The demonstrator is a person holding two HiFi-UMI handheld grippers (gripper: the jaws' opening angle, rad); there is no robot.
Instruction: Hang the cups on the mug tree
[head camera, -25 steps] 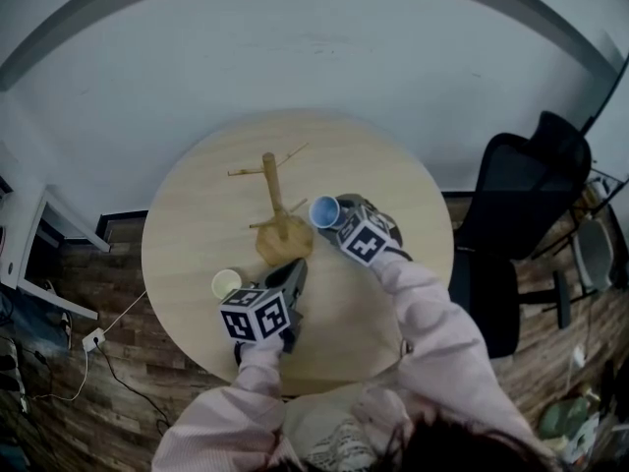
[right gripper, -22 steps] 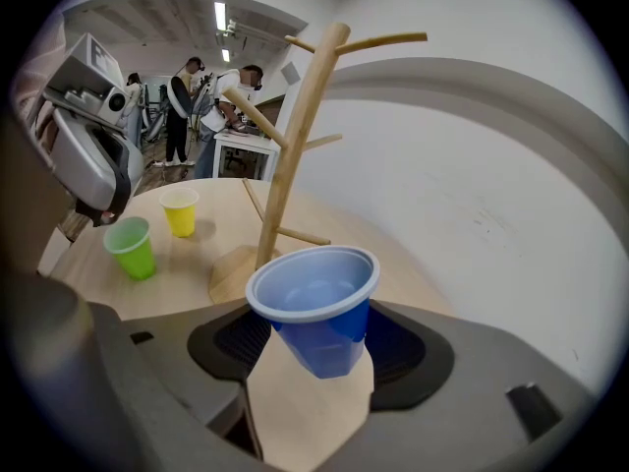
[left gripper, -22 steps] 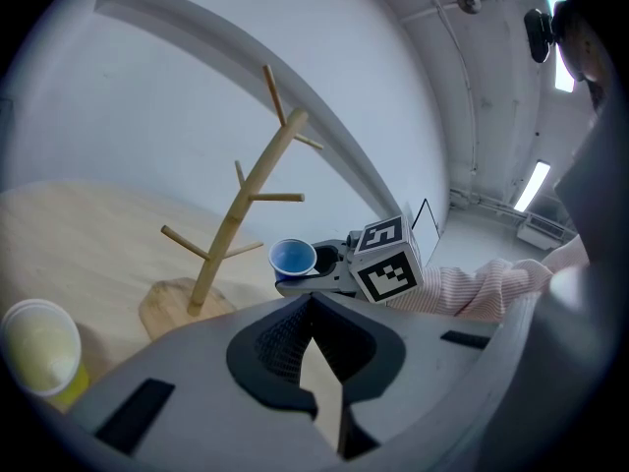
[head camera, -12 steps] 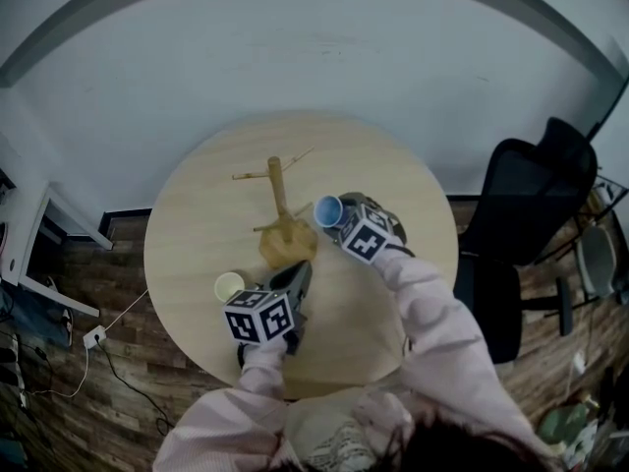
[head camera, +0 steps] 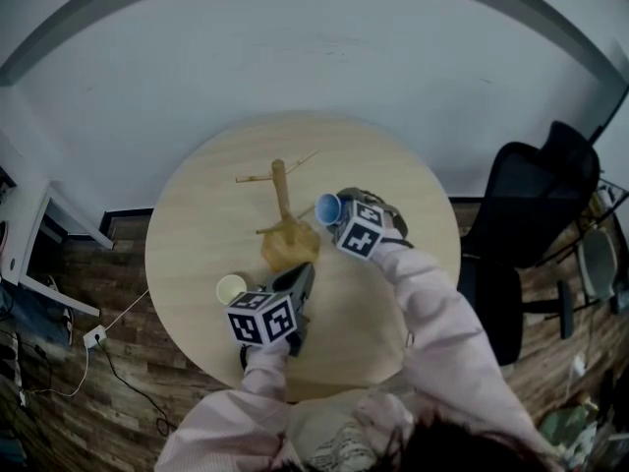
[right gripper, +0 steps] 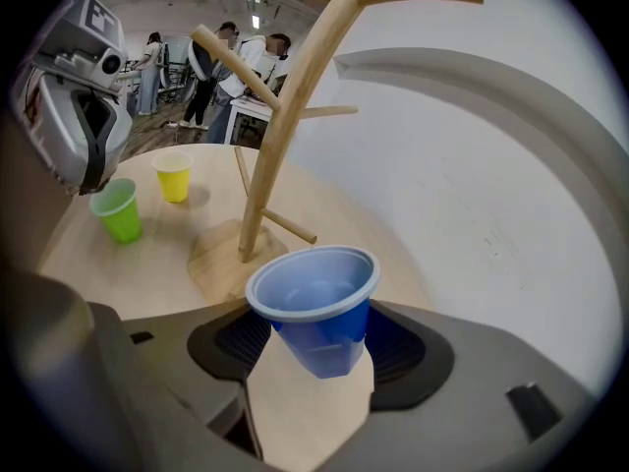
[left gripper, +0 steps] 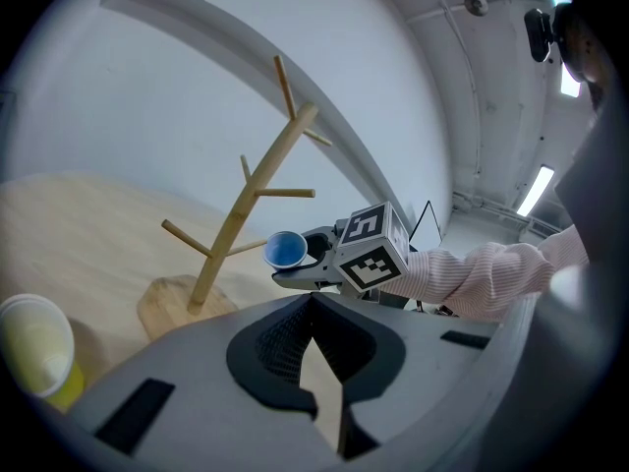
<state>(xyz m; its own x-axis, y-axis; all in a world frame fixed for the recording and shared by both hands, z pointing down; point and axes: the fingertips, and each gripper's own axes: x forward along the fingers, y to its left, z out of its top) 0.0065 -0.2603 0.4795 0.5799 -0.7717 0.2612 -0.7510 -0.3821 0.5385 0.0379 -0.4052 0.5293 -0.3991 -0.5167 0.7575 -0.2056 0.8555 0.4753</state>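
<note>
A wooden mug tree (head camera: 283,205) with bare pegs stands on the round wooden table (head camera: 197,224). My right gripper (head camera: 339,222) is shut on a blue cup (head camera: 327,207) just right of the trunk. In the right gripper view the blue cup (right gripper: 319,308) sits between the pads, mouth tilted up, with the mug tree (right gripper: 280,131) behind it. My left gripper (head camera: 300,275) rests near the table's front, its jaws shut on nothing (left gripper: 313,303). A yellow cup (head camera: 231,288) stands to its left. A green cup (right gripper: 120,209) stands beside the yellow cup (right gripper: 174,177).
A black office chair (head camera: 531,195) stands right of the table. White furniture (head camera: 39,234) and a floor cable (head camera: 93,342) lie at the left. Several people (right gripper: 231,52) stand far off in the room. A pale wall runs behind the table.
My right gripper has rolled a little with the blue cup, staying beside the tree's trunk. The left gripper has not moved.
</note>
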